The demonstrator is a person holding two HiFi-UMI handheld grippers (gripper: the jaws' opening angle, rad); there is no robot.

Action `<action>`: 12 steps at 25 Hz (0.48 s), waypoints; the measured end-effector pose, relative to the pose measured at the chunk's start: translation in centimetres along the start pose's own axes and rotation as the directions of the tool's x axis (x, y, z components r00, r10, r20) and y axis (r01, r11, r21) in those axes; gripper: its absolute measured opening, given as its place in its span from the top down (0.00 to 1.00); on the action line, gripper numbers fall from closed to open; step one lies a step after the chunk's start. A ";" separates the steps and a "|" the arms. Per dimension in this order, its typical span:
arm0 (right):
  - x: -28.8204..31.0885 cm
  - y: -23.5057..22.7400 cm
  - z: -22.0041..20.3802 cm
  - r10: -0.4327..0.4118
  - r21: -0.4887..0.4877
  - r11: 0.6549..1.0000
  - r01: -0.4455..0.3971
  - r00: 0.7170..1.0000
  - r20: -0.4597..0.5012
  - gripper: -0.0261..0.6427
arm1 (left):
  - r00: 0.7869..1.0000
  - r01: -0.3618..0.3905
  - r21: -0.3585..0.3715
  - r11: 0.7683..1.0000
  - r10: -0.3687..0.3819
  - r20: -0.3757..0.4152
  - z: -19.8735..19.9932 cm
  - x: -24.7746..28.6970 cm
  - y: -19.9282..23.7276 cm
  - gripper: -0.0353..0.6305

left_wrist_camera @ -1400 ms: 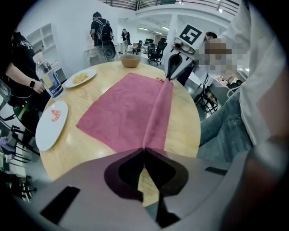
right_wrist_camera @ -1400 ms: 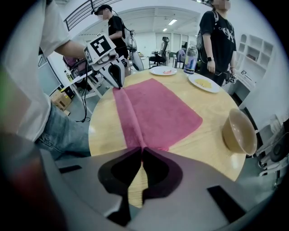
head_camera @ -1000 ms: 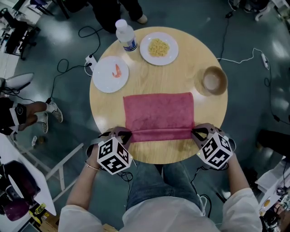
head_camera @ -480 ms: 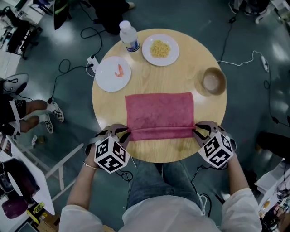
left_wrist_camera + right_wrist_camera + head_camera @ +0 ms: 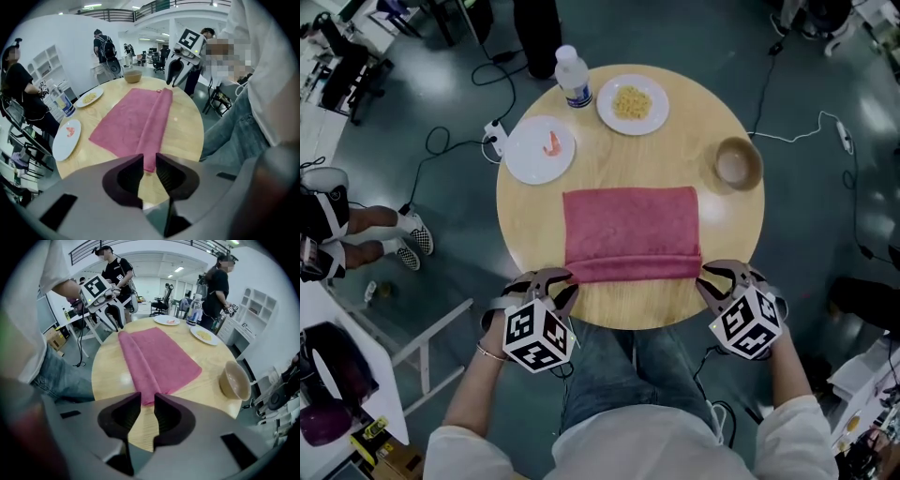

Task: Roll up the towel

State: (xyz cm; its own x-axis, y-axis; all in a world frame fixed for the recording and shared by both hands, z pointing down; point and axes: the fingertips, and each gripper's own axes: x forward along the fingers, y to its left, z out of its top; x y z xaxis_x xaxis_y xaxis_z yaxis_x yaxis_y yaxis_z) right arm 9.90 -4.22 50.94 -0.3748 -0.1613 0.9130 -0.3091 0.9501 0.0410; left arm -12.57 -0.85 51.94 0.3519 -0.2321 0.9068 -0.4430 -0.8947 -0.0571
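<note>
On the round wooden table (image 5: 628, 159) the pink towel (image 5: 630, 234) lies flat, near edge rolled once. Left gripper (image 5: 553, 280) jaws are opening, right gripper (image 5: 718, 276) jaws slightly parted, neither pinching anything. Next up, I'd guess: pinch the roll's ends, turn again. Only the gripper views show those gaps.

One towel (image 5: 630, 230), two plates (image 5: 523, 161) (image 5: 653, 118), one bowl (image 5: 720, 169), one bottle (image 5: 573, 79)

Open-plan office-lab: white shelving (image 5: 255, 308), office chairs (image 5: 167, 292), floor cables (image 5: 459, 142).
</note>
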 end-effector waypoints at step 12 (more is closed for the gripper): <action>3.1 1.8 -0.9 0.007 -0.116 0.993 -0.012 0.999 -0.041 0.83 | 1.000 -0.012 0.031 0.999 0.012 -0.016 -0.8 2.7 -1.1 0.82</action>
State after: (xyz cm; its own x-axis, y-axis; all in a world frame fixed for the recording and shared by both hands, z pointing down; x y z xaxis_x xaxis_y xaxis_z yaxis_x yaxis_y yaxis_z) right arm 8.98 -2.74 54.18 -0.3409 -0.1437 0.9291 -0.2008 0.9766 0.0774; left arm -11.82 -0.20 54.79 0.3329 -0.2365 0.9128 -0.4213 -0.9034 -0.0804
